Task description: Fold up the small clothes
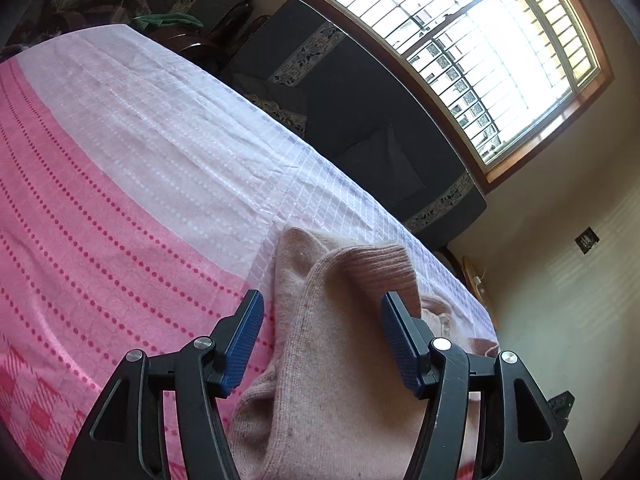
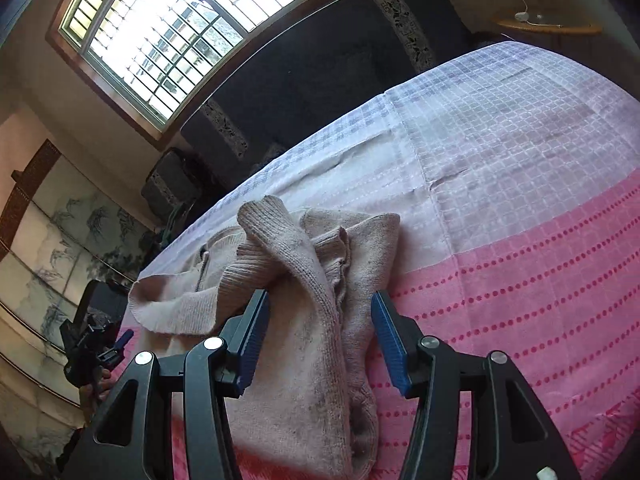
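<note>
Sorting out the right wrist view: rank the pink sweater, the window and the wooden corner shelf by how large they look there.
1. Window and pink sweater: similar picture area; the sweater lies far nearer, so unranked.
2. Wooden corner shelf: clearly smallest, and farthest off.

We're looking at a lived-in home room: a big barred window [image 1: 472,52] up at 1 o'clock, a dark cushioned sofa [image 1: 360,120] beneath it, a pink-and-white cloth [image 1: 120,184] spread out, and a painted folding screen [image 2: 60,248] at 9 o'clock.
</note>
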Demonstrator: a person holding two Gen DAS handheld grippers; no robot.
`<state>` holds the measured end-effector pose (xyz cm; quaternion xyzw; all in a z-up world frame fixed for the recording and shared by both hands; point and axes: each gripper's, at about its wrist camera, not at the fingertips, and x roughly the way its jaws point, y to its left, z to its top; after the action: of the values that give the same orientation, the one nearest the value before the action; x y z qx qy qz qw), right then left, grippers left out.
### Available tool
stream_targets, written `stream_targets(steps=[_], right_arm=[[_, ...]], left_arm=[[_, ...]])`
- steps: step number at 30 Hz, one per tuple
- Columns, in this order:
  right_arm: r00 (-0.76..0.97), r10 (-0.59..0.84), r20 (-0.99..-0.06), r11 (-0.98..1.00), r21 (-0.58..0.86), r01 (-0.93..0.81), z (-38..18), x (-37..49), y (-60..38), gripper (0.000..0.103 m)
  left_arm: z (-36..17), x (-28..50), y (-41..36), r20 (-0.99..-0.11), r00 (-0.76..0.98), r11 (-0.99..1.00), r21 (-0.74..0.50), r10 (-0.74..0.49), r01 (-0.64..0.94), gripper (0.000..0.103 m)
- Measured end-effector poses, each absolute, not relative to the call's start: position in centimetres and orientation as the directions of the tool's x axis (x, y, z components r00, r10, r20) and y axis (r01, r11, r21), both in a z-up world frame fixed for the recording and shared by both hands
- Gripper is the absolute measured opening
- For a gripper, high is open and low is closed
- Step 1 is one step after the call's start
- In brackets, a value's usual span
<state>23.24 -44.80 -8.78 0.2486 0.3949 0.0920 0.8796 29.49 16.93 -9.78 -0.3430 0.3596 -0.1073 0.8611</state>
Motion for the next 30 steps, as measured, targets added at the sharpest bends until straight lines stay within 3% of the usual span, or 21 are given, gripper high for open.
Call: stream_targets(steps=[5,8,10,13,14,20,24,30], right_arm=[[0.632,0.112,-0.767,0.99,0.14,-0.006,-8.4,26.9,-39.6,0.051],[0.601,0.054,-0.797,0.999,0.045,-0.031,-9.2,29.1,-37.9,0.049],[0.604,0.101,-0.79,0.988,0.149,0.029,-9.4,30.5,-39.4,0.047],[0.665,0.277,-0.693,0.784,0.563,0.26,-10.5,30.3,-45.8,0.05],[0.676,0.322,-0.663,0.718,0.636,0.283,-11.0,29.8,-46.9,0.05],[0.696,0.297,-0.653,0.831,0.535,0.148,-9.5,24.5,-45.6,0.05],[0.657,0.293,-0.695,0.866,0.484,0.126,-10.7,20.7,-45.1,0.05],[0.624,0.309,-0.718,0.891,0.449,0.075,-12.3,16.0,-44.0,0.05]], left_arm=[[-11.5,26.4,16.9,-0.569,0.697,0.745,-0.663,-0.436,-0.075,0.061],[-11.8,25.4,16.0,-0.582,0.693,0.775,-0.63,-0.425,-0.054,0.061],[-12.1,25.3,15.3,-0.598,0.678,0.789,-0.613,-0.427,-0.042,0.061],[-12.1,25.2,14.6,-0.604,0.68,0.808,-0.588,-0.416,-0.028,0.061],[-12.1,25.1,14.7,-0.598,0.683,0.804,-0.594,-0.42,-0.027,0.061],[-12.8,24.5,15.8,-0.557,0.7,0.776,-0.631,-0.447,-0.007,0.061],[-12.4,24.5,16.4,-0.548,0.699,0.767,-0.642,-0.46,0.002,0.061],[-11.5,24.4,16.9,-0.586,0.665,0.809,-0.586,-0.463,0.047,0.061]])
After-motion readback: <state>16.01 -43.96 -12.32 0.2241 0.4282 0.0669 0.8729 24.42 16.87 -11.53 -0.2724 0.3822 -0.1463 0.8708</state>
